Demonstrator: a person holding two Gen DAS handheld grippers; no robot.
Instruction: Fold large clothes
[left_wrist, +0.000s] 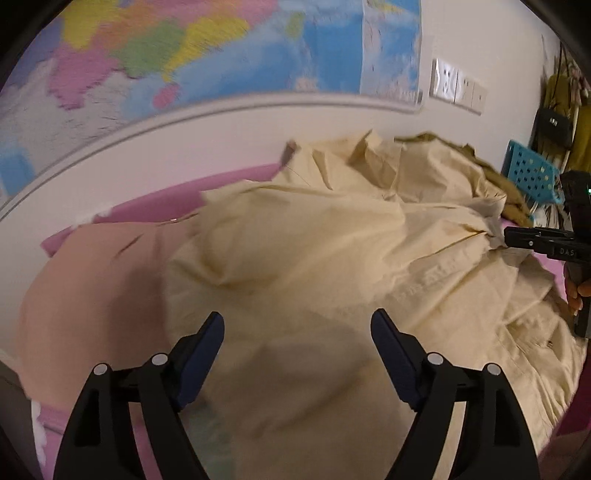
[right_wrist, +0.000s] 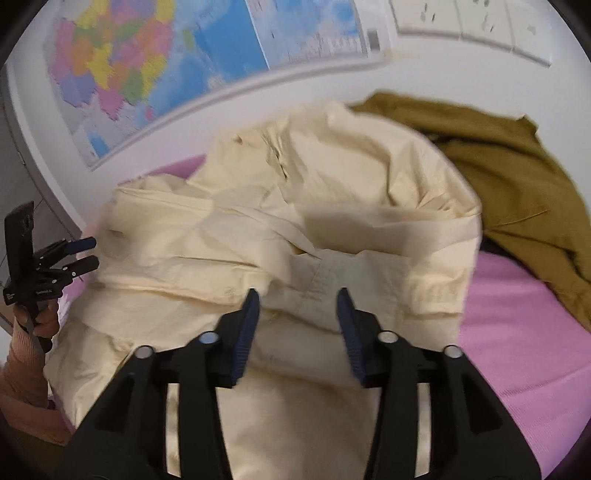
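Note:
A large cream-yellow garment (left_wrist: 332, 258) lies crumpled on a pink bed (right_wrist: 524, 332); it also fills the right wrist view (right_wrist: 295, 229). My left gripper (left_wrist: 297, 325) is open and empty, just above the garment's near side. It shows at the left of the right wrist view (right_wrist: 86, 253), jaws apart, at the garment's edge. My right gripper (right_wrist: 297, 299) is open, its fingers on either side of a raised fold of the garment. In the left wrist view it (left_wrist: 508, 236) sits at the garment's right edge, touching the cloth.
An olive-brown garment (right_wrist: 517, 177) lies on the bed behind the cream one. A peach cloth (left_wrist: 92, 288) lies at the left. A map poster (left_wrist: 184, 55) hangs on the wall. A blue perforated basket (left_wrist: 532, 173) and hanging bags (left_wrist: 554, 122) stand at the right.

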